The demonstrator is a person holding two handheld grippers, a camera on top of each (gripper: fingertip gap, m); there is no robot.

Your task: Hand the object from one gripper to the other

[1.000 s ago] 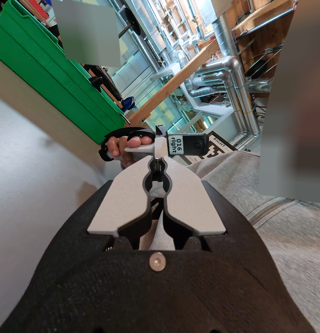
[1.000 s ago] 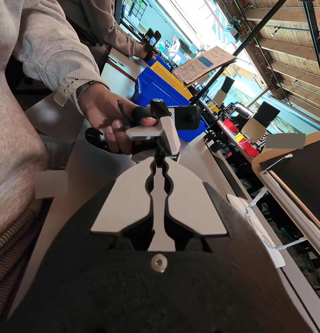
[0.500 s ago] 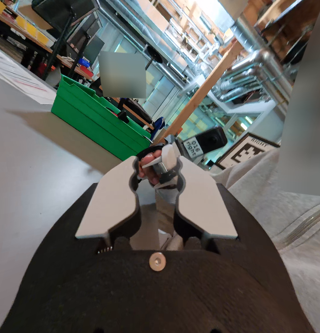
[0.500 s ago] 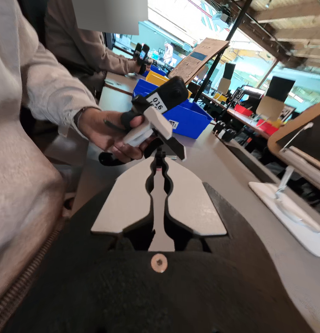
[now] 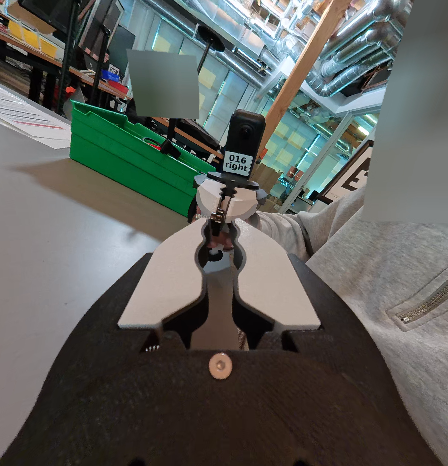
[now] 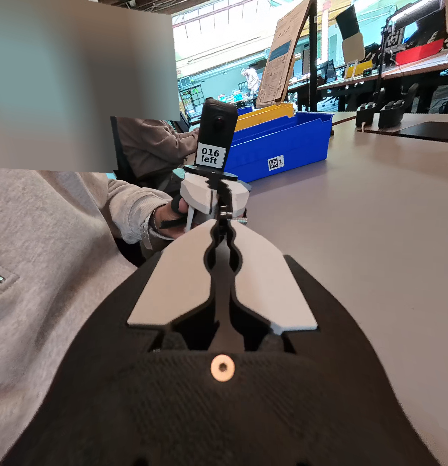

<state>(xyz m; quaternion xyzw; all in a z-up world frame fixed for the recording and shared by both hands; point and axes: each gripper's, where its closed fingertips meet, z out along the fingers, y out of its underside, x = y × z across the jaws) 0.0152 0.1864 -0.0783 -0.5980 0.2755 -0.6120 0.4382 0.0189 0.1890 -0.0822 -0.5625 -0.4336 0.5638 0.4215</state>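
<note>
- Held in mid-air above the pale grey worktop (image 5: pixel 53 239): small dark metal piece with a silver screw and spring (image 5: pixel 217 217), caught between the two sets of tongs, which meet tip to tip
- Right tongs (image 6: pixel 221 227) nearly closed, only a slim gap left, clamped on the dark piece at the very tips
- Left tongs (image 5: pixel 219 223) narrowed to a small gap around the same piece; cannot tell whether the pads actually press on it or merely flank it
- Judged as mid-handover: receiving side in place around the piece, giving side not yet let go
- Left to do, by this reading: firm up the grip on one side, loosen the other, then draw apart with the piece secure
- Compared with half a second ago: left tongs gaped wide then, now drawn in close around the piece
- Also changed: both tools tilted and off-axis then, now upright and squarely face to face, with the piece centred between the tips
</note>
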